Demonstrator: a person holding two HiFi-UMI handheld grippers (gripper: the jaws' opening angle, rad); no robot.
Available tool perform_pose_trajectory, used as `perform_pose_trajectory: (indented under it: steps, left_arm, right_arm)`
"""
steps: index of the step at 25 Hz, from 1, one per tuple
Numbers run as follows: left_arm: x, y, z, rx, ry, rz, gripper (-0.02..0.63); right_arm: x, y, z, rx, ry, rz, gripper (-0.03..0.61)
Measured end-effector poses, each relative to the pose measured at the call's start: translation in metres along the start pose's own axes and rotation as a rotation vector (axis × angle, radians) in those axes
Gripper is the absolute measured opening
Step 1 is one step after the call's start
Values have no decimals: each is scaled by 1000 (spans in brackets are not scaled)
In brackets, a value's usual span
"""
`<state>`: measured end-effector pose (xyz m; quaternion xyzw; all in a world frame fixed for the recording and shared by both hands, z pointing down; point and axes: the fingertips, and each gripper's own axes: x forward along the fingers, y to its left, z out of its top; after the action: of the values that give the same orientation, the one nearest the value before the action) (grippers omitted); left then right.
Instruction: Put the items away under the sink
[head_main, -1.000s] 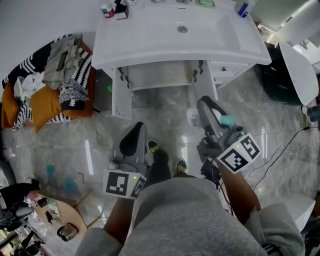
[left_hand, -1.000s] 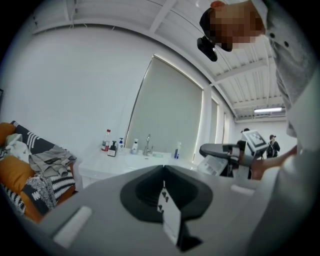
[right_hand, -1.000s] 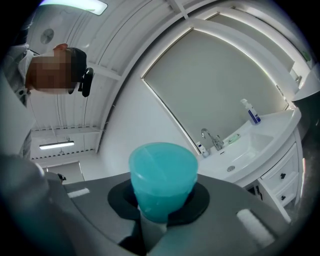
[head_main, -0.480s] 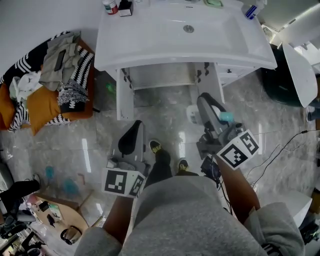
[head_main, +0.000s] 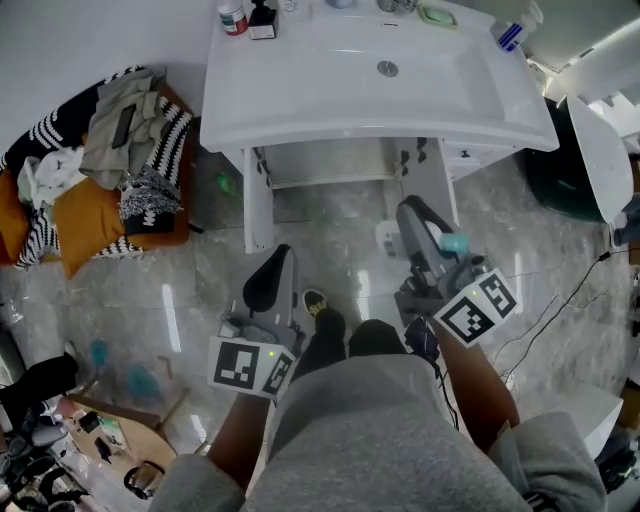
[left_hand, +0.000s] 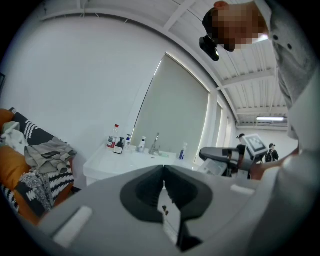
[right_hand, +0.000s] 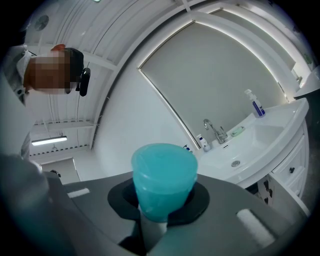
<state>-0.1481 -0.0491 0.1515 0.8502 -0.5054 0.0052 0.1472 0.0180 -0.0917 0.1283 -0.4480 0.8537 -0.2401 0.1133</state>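
The right gripper (right_hand: 162, 200) is clamped on a bottle (right_hand: 163, 175) with a teal cap, which stands up between its jaws (the white body shows just left of that gripper in the head view). The left gripper (left_hand: 163, 175) has its jaws pressed together, nothing in them. Ahead of both grippers stands the white sink (head_main: 330, 90), with the cabinet (head_main: 325, 165) beneath it open

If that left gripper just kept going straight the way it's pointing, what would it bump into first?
Most likely the white sink unit. It sits straight ahead, just above the left gripper's shut, empty jaws, with nothing seen between. Which part of it comes first, rim or front, I cannot tell.
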Motion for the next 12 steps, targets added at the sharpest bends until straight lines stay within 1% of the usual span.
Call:
perform_pose_trajectory:
  steps: [5, 12]
  left_arm:
    - [4, 8, -2, -3, 3, -8, 11]
    - [16, 17, -4, -19, 7, 26, 11]
  right_arm:
    - [9, 0, -4, 0, 7, -9, 69]
    - [29, -8, -12, 10, 43, 12, 69]
